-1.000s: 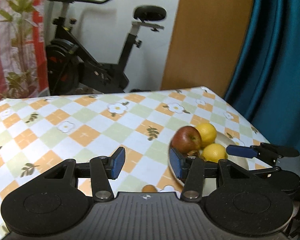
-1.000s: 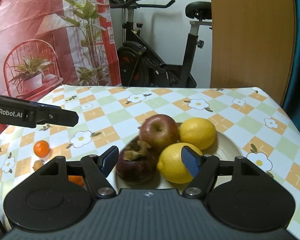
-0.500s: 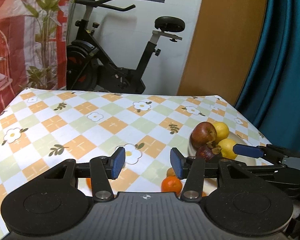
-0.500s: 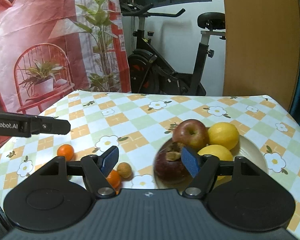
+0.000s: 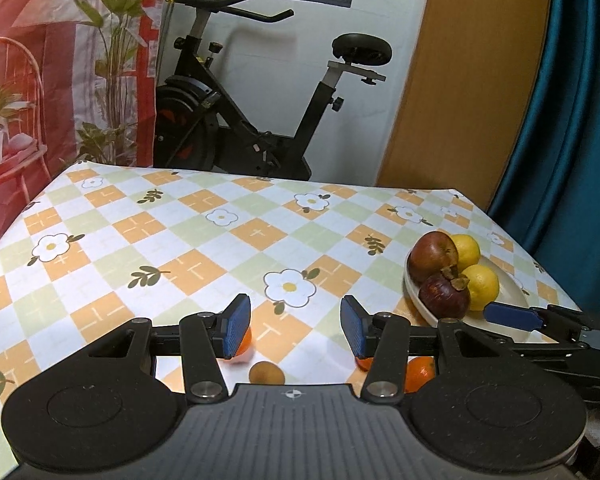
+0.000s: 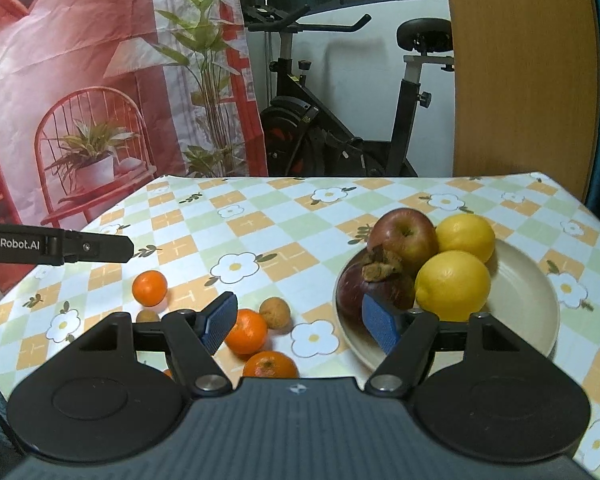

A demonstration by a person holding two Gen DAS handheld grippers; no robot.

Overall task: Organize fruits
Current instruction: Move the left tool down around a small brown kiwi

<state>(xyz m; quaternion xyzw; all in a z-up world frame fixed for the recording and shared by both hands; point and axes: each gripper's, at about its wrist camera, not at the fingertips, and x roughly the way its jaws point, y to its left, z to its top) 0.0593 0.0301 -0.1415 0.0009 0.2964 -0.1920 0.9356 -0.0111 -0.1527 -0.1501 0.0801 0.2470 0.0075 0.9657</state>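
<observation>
A cream plate (image 6: pixel 528 280) at the table's right holds a red apple (image 6: pixel 404 236), two lemons (image 6: pixel 454 284) and a dark mangosteen (image 6: pixel 374 288). Left of the plate lie three mandarins (image 6: pixel 150 288) and small brown fruits (image 6: pixel 275 312) on the checked cloth. My right gripper (image 6: pixel 300 322) is open above the gap between the loose fruit and the plate, nothing between its fingers. My left gripper (image 5: pixel 296 330) is open too, low over the cloth. A mandarin (image 5: pixel 244 342) shows behind its left pad and a brown fruit (image 5: pixel 266 373) lies below the gap. The plate (image 5: pixel 514 292) lies to its right.
An exercise bike (image 5: pixel 236 120) stands beyond the table's far edge, with a wooden panel (image 5: pixel 472 80) and a teal curtain (image 5: pixel 572 120) to the right. A red printed backdrop (image 6: pixel 80 80) hangs at the left. The far half of the flowered tablecloth (image 5: pixel 180 224) carries no objects.
Both grippers have drawn back from the plate toward the near left, so the loose mandarins and brown fruits have come into view. Jaw openings look unchanged.
</observation>
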